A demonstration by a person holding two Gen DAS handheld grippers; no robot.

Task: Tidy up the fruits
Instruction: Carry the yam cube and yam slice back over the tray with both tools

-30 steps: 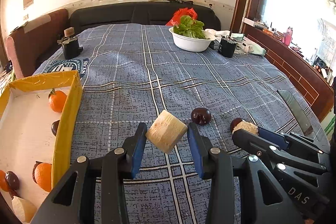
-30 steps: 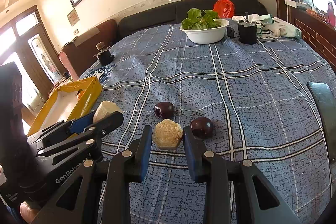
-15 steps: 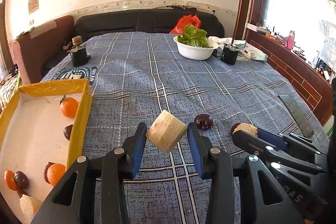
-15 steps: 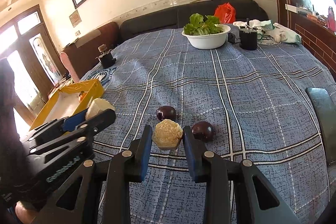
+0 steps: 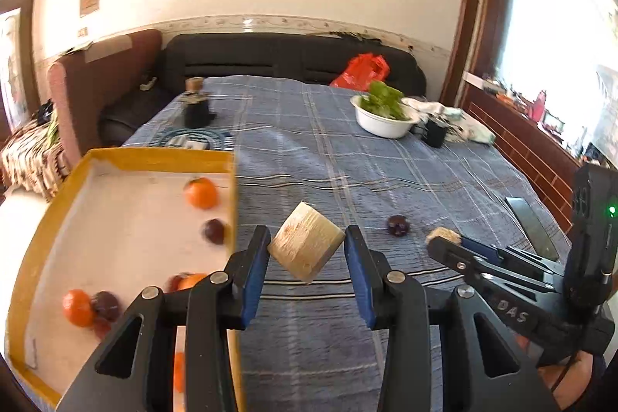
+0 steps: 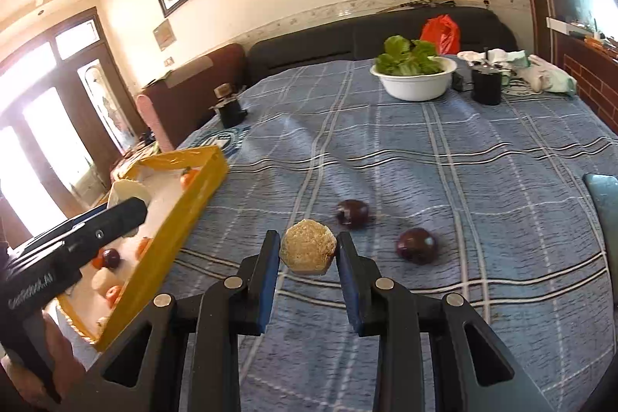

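Observation:
My left gripper (image 5: pixel 306 250) is shut on a pale cut fruit chunk (image 5: pixel 305 246) and holds it above the cloth, just right of the yellow box (image 5: pixel 154 157). The box holds several oranges (image 5: pixel 201 192) and dark plums (image 5: pixel 213 231). My right gripper (image 6: pixel 308 250) is shut on a round tan peeled fruit (image 6: pixel 308 251) above the cloth. Two dark plums (image 6: pixel 352 213) (image 6: pixel 417 245) lie on the blue plaid cloth beyond it. In the right wrist view the left gripper (image 6: pixel 116 207) hangs over the yellow box (image 6: pixel 181 219).
A white bowl of lettuce (image 6: pixel 413 80) and a black cup (image 6: pixel 486 85) stand at the far right. A small dark bottle (image 5: pixel 196 107) stands far left. A cleaver (image 5: pixel 531 230) lies at the right edge. A black sofa (image 5: pixel 289 56) lies behind.
Both grippers have lifted and moved left with their fruit. The yellow box now fills more of the left wrist view, and the left gripper is at its right wall.

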